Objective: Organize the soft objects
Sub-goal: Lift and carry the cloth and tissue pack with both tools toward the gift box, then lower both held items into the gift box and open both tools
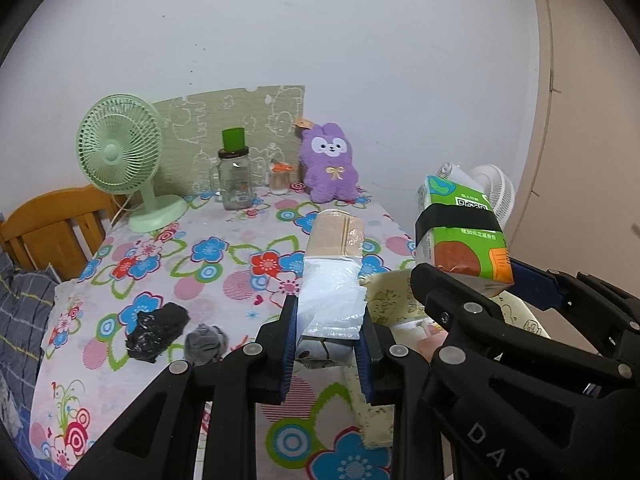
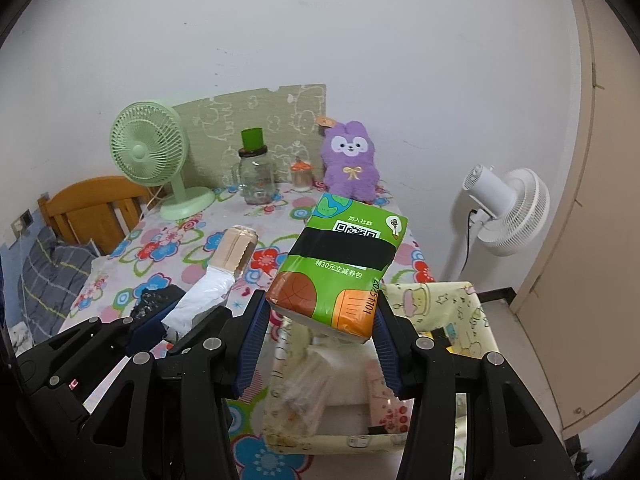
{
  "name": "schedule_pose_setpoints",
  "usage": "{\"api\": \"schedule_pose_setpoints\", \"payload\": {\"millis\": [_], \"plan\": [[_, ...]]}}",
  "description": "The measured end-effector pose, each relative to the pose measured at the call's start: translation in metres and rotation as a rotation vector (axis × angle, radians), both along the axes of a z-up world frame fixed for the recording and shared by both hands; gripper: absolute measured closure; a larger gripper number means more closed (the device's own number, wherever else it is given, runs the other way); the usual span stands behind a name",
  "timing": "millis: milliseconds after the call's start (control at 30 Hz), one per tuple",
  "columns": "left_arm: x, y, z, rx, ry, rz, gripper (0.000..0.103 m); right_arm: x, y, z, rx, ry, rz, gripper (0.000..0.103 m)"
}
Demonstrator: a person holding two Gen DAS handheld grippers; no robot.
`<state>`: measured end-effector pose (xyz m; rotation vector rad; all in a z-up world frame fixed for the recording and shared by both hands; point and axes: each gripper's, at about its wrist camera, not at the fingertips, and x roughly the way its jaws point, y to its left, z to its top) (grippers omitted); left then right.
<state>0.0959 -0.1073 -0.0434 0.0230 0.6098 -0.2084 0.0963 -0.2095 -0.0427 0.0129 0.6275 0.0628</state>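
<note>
My left gripper (image 1: 329,334) pinches a clear plastic packet (image 1: 334,276) between its blue pads, the jaws drawn close on the packet's near end; the packet holds white material nearest the jaws and beige folded cloth at its far tip, and it juts forward and up over the table. My right gripper (image 2: 320,326) clamps a green tissue pack (image 2: 340,264), jaws set wider, pads pressed on the pack's two lower corners; a black band crosses its middle and it tilts away from the jaws.

Directly beneath the right jaws sits a pale yellow cartoon-print storage box (image 2: 452,308), open at the top, with white and pink items inside that I cannot identify. In the left wrist view that same box (image 1: 386,300) lies just right of and below my left jaws, and the tissue pack (image 1: 460,232) hangs above it.

Left of the left jaws, on the floral tablecloth (image 1: 180,264), lie a crumpled black bundle (image 1: 158,330) and, just beside it, a grey sock (image 1: 206,342).

Beyond both jaws, at the table's far edge, stand a green desk fan (image 1: 120,152), a glass jar with a green cup on its lid (image 1: 235,178), a small jar (image 1: 279,178) and a purple plush rabbit (image 1: 329,164) against the wall. A white floor fan (image 2: 508,210) stands off to the right of the right jaws.
</note>
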Motion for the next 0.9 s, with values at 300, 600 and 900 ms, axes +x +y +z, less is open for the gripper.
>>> {"api": "schedule_pose_setpoints", "payload": {"millis": [300, 600, 900], "plan": [[0.002, -0.020, -0.008, -0.001, 0.023, -0.036, 0.078, 0.000, -0.022, -0.010, 0.000, 0.023, -0.033, 0.050], [0.003, -0.040, -0.015, 0.002, 0.040, -0.072, 0.078, 0.000, -0.044, -0.018, 0.003, 0.039, -0.067, 0.050], [0.006, -0.059, -0.027, 0.005, 0.070, -0.108, 0.078, 0.001, -0.063, -0.029, 0.008, 0.068, -0.098, 0.050]]}}
